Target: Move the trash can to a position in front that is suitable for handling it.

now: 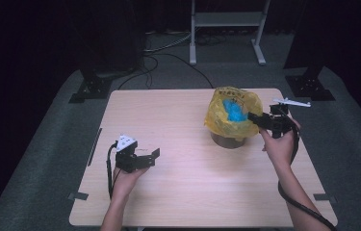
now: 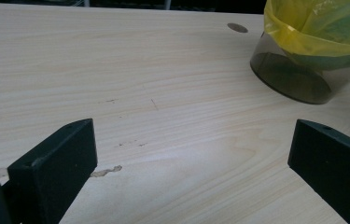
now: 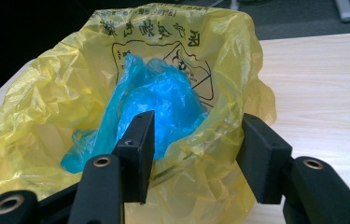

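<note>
Black unreadable print on yellow bag [image 3: 116,88]; right gripper [image 3: 196,154] fingers astride its rim, left gripper [image 2: 186,163] wide.

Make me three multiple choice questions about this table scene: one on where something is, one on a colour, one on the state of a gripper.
1. Where on the table does the clear bin stand?
A. Near left corner
B. Far half, right of the middle
C. Middle of the near edge

2. What colour is the crumpled plastic inside the yellow bag?
A. Red
B. White
C. Blue

3. How do the jaws of the left gripper stand?
A. Wide open, with bare tabletop between them
B. Shut on the bag
C. Shut on a cup

Answers:
1. B, since the high view shows the bin in the far right part of the table.
2. C, since the right gripper view shows blue film in the bag's mouth.
3. A, since the left gripper view shows wood grain between the spread jaws.
</note>
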The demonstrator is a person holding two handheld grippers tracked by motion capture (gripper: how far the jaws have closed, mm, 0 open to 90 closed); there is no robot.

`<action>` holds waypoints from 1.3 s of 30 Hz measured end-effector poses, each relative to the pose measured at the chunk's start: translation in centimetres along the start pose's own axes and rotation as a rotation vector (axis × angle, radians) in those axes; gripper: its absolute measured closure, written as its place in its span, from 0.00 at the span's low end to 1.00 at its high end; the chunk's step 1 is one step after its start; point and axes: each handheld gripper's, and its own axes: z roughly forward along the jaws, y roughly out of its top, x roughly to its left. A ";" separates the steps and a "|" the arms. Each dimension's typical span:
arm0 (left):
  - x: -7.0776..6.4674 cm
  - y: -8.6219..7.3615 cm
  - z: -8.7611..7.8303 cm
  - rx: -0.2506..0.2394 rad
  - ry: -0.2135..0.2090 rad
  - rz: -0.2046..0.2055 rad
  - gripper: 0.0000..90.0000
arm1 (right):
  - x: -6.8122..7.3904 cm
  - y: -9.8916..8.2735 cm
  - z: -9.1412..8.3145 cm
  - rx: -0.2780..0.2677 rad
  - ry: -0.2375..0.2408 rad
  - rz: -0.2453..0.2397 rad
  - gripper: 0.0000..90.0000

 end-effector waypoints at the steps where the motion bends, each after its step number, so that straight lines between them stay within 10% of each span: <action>1: 0.0 0.0 0.0 0.000 0.001 -0.001 0.00 | 0.4 -0.1 0.1 0.002 0.006 -0.006 0.54; 39: 2.3 -0.1 -0.9 -0.020 0.056 -0.069 0.00 | 12.6 -2.5 2.8 0.059 0.219 -0.159 0.53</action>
